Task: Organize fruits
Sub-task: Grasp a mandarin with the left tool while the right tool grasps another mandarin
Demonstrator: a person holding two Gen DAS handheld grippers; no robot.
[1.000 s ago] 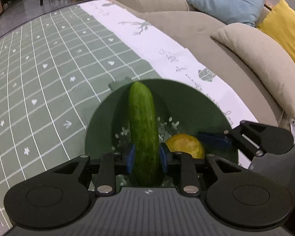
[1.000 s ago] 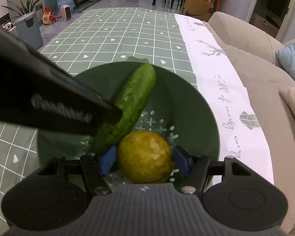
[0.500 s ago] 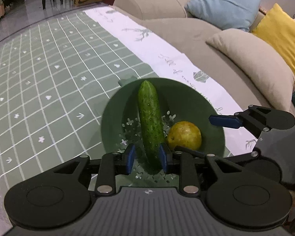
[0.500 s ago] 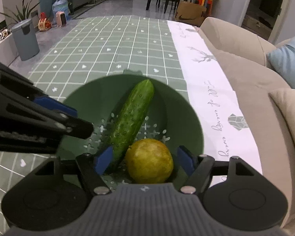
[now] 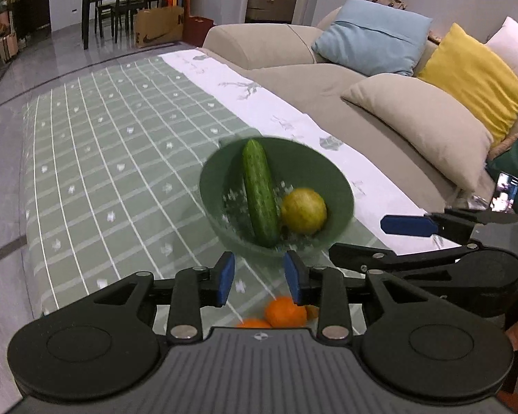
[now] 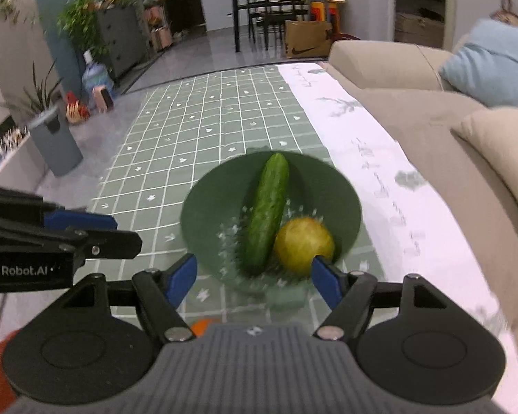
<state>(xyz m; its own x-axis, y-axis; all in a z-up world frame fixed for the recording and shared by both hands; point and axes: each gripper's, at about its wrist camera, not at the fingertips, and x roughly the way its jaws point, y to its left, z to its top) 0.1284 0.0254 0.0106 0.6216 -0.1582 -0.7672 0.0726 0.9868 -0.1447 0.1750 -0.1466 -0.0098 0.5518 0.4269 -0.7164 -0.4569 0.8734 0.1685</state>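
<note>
Both wrist views look steeply down, sharing the green bowl (image 5: 338, 186) (image 6: 348, 203).

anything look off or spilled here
Nothing spilled. The cucumber and yellow fruit lie neatly in the green bowl; the oranges on the table are not yet in it.

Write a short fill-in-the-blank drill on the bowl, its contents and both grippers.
1. The cucumber and the yellow fruit lie in the green ____.
2. Between the fingers of the left gripper there is ____.
3. The right gripper is ____.
4. Near the left gripper's base lie fruits coloured ____.

Missing words: bowl; nothing; open; orange
</note>
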